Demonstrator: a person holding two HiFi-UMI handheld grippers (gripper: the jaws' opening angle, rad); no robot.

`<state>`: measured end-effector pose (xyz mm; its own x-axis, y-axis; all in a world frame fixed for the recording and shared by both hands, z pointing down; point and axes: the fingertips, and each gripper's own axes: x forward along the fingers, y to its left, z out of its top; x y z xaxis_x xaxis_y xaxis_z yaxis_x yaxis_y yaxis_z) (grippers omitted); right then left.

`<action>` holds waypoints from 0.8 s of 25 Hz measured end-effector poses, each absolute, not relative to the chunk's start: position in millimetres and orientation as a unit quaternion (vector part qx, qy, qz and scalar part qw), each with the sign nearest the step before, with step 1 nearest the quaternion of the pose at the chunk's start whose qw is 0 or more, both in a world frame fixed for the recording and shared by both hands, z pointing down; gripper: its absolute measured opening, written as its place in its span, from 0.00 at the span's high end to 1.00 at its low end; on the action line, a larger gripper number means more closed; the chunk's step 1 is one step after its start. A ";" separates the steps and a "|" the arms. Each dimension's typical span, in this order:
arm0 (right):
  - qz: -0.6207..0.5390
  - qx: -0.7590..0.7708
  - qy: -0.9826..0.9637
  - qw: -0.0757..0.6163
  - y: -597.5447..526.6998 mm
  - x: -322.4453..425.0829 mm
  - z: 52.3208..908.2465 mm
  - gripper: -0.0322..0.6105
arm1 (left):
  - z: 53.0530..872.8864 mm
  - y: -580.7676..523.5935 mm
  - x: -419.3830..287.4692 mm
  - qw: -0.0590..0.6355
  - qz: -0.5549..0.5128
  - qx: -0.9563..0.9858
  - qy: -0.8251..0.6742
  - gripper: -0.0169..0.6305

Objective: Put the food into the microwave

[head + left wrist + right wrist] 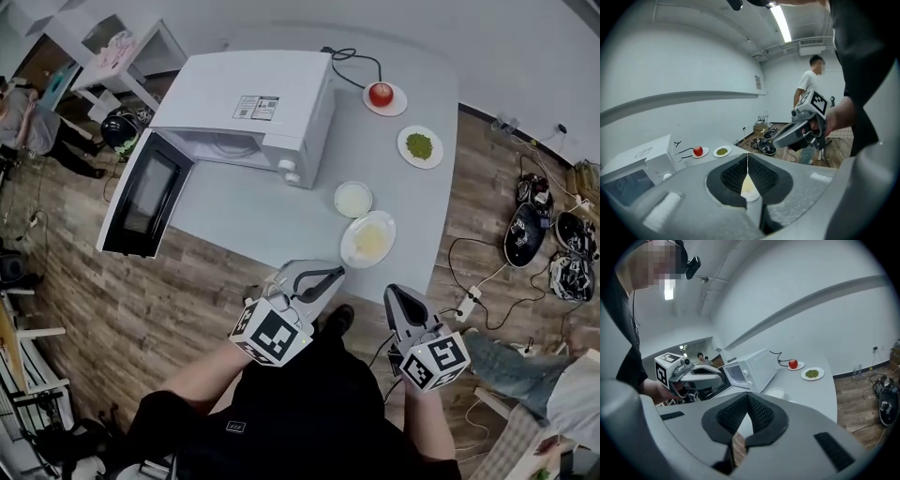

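Note:
A white microwave [246, 101] stands on the grey table [253, 211] with its door [141, 199] swung open to the left. Right of it lie a red apple on a plate [380, 94], a plate of green food [419, 146], a white bowl [353, 198] and a plate of pale yellow food [368, 238]. My left gripper [324, 274] hovers at the near table edge, shut and empty, just left of the yellow plate. My right gripper [397, 294] is off the table's near corner, also shut with nothing in it. The apple [792, 363] and green plate [812, 373] also show in the right gripper view.
Cables, a power strip [469, 298] and dark gear [525, 232] lie on the wood floor to the right. A person [28, 117] is at the far left beside a white desk [122, 47]. Another person in a white shirt [808, 86] stands beyond the table.

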<state>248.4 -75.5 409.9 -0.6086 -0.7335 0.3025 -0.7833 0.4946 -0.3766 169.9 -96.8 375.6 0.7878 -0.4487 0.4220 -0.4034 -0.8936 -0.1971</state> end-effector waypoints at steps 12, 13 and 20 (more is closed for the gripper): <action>0.236 0.467 -0.847 0.090 -146.0 269.4 453.6 0.93 | 455.1 -139.5 182.1 0.132 -0.317 -0.918 0.199 0.96; 0.235 0.468 -0.847 0.091 -149.6 269.5 457.8 0.93 | 461.4 -141.1 182.7 0.135 -0.321 -0.917 0.197 0.96; 0.234 0.468 -0.845 0.107 -156.9 270.2 494.6 0.93 | 505.6 -137.8 193.4 0.151 -0.351 -0.908 0.170 0.96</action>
